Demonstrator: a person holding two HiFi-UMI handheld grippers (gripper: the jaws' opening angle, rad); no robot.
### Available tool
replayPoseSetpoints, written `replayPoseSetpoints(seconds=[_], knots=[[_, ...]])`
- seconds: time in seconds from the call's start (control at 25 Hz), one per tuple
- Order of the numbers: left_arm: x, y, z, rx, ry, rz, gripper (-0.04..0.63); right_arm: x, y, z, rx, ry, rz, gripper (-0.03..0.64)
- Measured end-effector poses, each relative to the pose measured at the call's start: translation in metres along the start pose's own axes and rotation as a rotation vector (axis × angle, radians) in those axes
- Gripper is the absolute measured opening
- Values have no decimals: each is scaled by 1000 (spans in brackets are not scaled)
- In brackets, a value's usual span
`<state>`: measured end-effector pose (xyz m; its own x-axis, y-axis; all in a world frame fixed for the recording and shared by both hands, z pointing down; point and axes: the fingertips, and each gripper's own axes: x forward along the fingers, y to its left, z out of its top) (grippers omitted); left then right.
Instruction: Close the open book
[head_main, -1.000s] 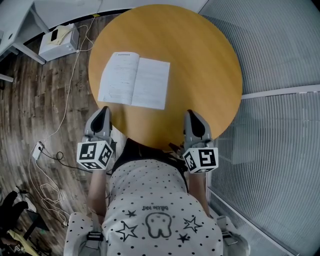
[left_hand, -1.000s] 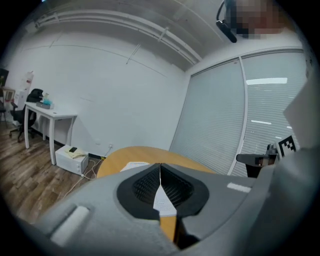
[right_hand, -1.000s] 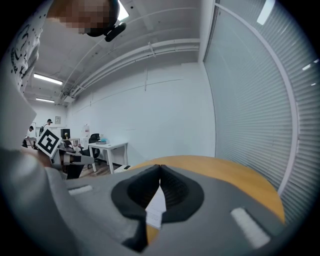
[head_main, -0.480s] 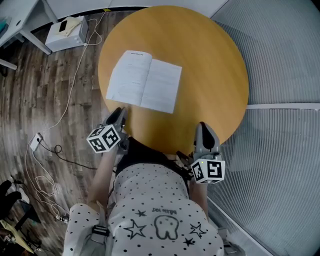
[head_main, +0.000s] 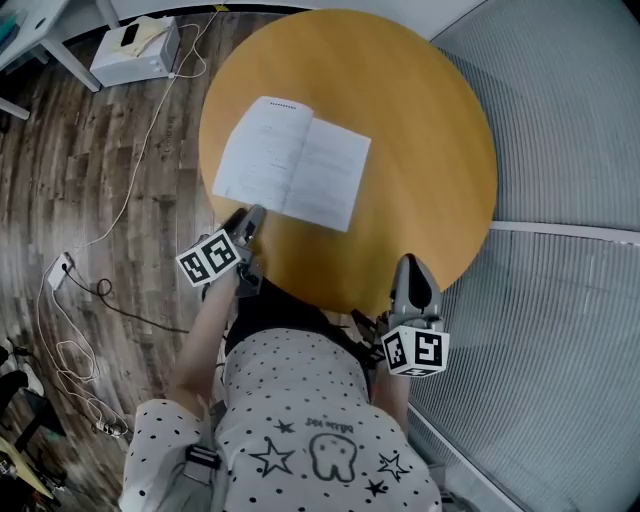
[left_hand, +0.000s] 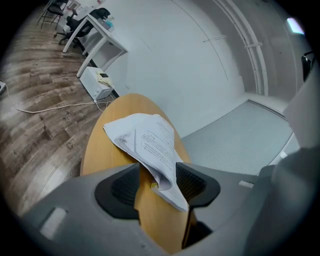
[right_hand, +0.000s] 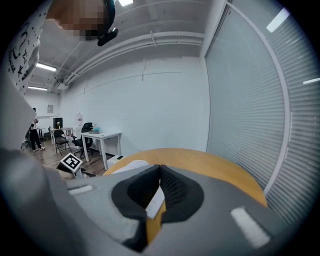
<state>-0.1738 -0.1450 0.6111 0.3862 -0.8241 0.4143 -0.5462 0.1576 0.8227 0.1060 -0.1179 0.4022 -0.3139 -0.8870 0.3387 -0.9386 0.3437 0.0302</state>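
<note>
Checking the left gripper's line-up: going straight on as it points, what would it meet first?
Most likely the near edge of the open book. It shows in the gap of the left gripper, whose jaws have just been opening and do not press on it. How far off it lies is hard to judge.

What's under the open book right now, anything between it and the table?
The open book lies pages up directly on the round wooden table; only bare tabletop shows around its edges. Anything thin beneath the pages would be covered and cannot be seen.
</note>
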Motion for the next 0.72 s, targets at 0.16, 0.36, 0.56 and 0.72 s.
replayPoseSetpoints(seconds=[0.16, 0.36, 0.56, 0.72], knots=[[10, 8, -1, -63, 11, -3, 222, 0, 1, -3, -1, 12, -9, 3], [23, 17, -3, -192, -11, -9, 225, -1, -6, -3, 0, 19, -34, 3], [28, 23, 4, -236, -65, -9, 225, 0, -8, -3, 2, 23, -45, 3], [25, 26, 20, -272, -137, -12, 225, -1, -5, 1, 3, 21, -42, 3]])
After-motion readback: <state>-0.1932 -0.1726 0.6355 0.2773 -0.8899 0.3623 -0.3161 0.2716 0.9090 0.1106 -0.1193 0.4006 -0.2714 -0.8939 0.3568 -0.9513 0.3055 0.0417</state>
